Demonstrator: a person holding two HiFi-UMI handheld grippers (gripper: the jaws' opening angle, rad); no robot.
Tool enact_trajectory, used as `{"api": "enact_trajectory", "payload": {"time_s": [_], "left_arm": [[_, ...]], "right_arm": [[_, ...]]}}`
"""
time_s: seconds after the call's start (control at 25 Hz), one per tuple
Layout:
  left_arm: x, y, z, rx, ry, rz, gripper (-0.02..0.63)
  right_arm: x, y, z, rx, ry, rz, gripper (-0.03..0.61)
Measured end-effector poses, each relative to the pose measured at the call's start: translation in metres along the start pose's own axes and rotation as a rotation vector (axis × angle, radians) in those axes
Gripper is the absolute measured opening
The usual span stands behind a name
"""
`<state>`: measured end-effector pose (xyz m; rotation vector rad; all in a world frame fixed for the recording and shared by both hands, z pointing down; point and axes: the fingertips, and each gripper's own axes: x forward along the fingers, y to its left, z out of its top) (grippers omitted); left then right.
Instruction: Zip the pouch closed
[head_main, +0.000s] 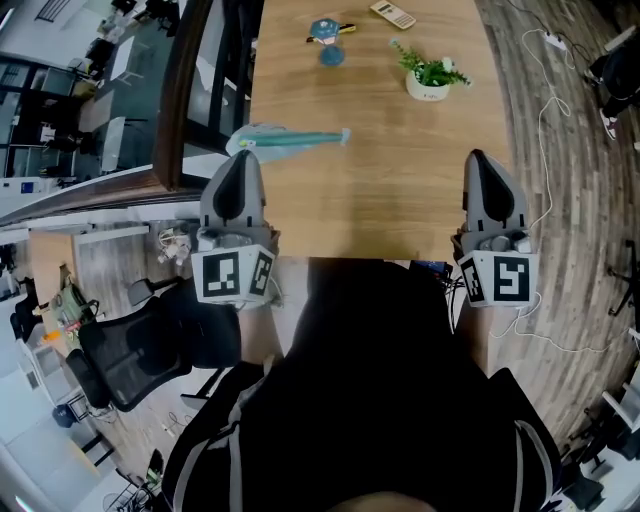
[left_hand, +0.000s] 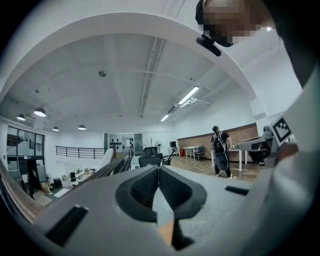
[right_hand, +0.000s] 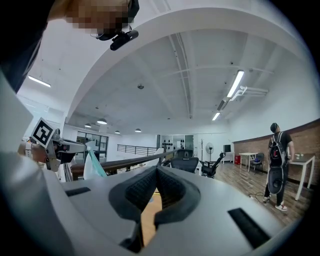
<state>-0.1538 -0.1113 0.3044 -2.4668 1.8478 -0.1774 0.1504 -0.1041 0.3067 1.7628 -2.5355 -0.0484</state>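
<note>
The pouch, pale with a teal zip edge, lies on the wooden table near its left side. My left gripper hovers just in front of it, jaws shut and empty. At the table's right front edge my right gripper is also shut with nothing in it. In the left gripper view the left gripper has its pads pressed together. The right gripper view shows the right gripper closed the same way, with the pouch off to the left.
A small potted plant, a calculator and a blue round item sit at the table's far end. A black office chair stands at the lower left. A white cable runs across the floor at right. A person with a backpack stands far off.
</note>
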Motion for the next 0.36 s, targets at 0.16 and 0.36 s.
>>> {"api": "enact_trajectory", "payload": {"time_s": [0.16, 0.36], "left_arm": [[0.003, -0.002, -0.001, 0.008, 0.005, -0.005, 0.003], [0.007, -0.006, -0.008, 0.004, 0.009, -0.014, 0.003]], "right_arm": [[0.000, 0.001, -0.004, 0.003, 0.008, -0.001, 0.012], [0.000, -0.004, -0.015, 0.000, 0.022, 0.001, 0.014]]}}
